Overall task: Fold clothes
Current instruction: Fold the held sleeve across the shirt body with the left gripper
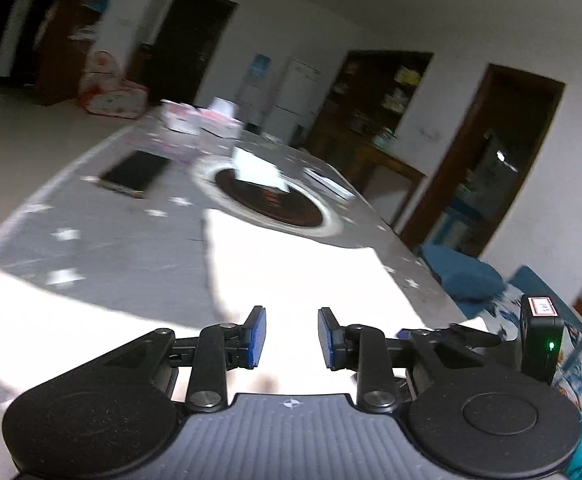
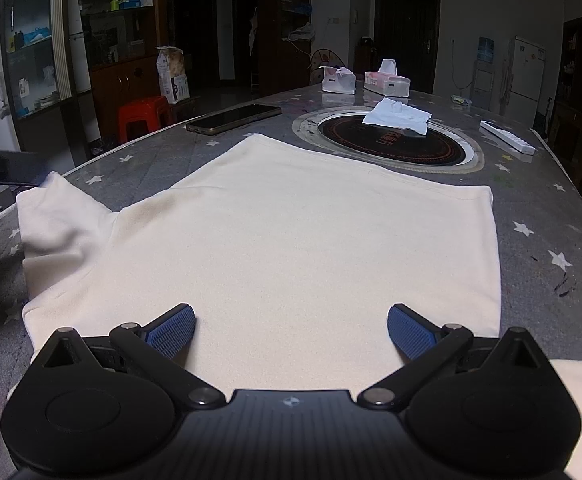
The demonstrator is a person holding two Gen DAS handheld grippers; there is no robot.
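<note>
- One cream shirt (image 2: 291, 240) lies flat on the grey star-patterned table (image 2: 551, 232), hem toward the round cooktop (image 2: 391, 144), one sleeve out to my left.
- It looks smooth and plain.
- My right gripper (image 2: 291, 330) hovers over it, spread wide; my left gripper (image 1: 291, 338) has fingers apart, holding nothing.
- Beyond: one phone (image 2: 235, 118), two tissue boxes (image 2: 387, 82).

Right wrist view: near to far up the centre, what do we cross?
Right claw, open → cream shirt spread flat → round black hob inset with a white crumpled tissue on it → tissue boxes at the far table edge.
</note>
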